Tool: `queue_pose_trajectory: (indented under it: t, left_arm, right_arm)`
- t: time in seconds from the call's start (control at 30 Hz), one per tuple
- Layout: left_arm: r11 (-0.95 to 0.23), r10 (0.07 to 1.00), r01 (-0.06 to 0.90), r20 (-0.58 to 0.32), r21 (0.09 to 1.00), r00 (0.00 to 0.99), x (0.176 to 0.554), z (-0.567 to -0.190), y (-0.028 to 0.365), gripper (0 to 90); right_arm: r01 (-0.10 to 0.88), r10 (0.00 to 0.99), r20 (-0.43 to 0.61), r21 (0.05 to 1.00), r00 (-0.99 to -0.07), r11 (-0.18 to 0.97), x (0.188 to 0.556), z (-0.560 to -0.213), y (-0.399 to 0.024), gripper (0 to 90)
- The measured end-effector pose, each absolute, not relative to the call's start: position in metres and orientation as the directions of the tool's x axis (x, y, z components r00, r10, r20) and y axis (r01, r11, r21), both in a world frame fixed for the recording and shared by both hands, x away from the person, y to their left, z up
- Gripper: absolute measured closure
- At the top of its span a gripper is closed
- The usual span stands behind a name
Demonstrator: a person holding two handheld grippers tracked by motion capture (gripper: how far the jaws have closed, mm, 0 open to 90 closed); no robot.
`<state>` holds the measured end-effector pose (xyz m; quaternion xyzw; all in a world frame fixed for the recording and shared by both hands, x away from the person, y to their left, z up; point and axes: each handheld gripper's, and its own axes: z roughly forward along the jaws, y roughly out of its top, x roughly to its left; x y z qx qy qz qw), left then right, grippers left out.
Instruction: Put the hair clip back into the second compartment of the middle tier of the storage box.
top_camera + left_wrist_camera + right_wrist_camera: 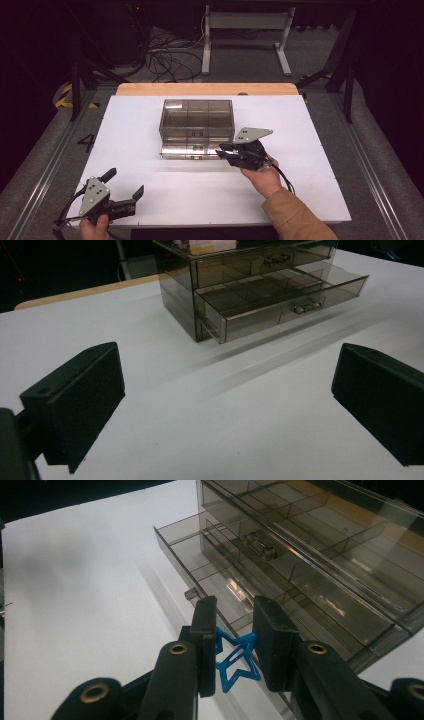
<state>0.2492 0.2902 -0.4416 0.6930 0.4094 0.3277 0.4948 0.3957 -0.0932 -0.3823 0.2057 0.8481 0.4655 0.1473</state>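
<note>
The right hand-held gripper (234, 645) clamps a blue star clip (235, 661), light, thin, probably slippery; the left hand-held gripper (225, 405) gapes, nothing held.

Looks like a lab or test bay: white board (150, 200) on a wooden table (205, 89), grey carpet with hazard tape (64, 96), loose cables (167, 60), a bare desk frame (245, 30), dark surroundings

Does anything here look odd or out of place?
Nothing looks damaged or spilled. The lower drawer of the smoky plastic organizer stands pulled out, and the right gripper pinches a blue star-shaped clip beside it.
</note>
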Motion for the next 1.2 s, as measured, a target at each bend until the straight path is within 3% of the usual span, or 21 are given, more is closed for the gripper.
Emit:
queue_pose_trajectory:
  t: [1.2]
  left_arm:
    - [-0.172, 0.889, 0.244, 0.044, 0.954, 0.455, 0.250, -0.442, 0.291, 1.3]
  right_arm:
    - [0.208, 0.444, -0.058, 0.824, -0.894, 0.527, 0.415, -0.387, -0.039, 72.6]
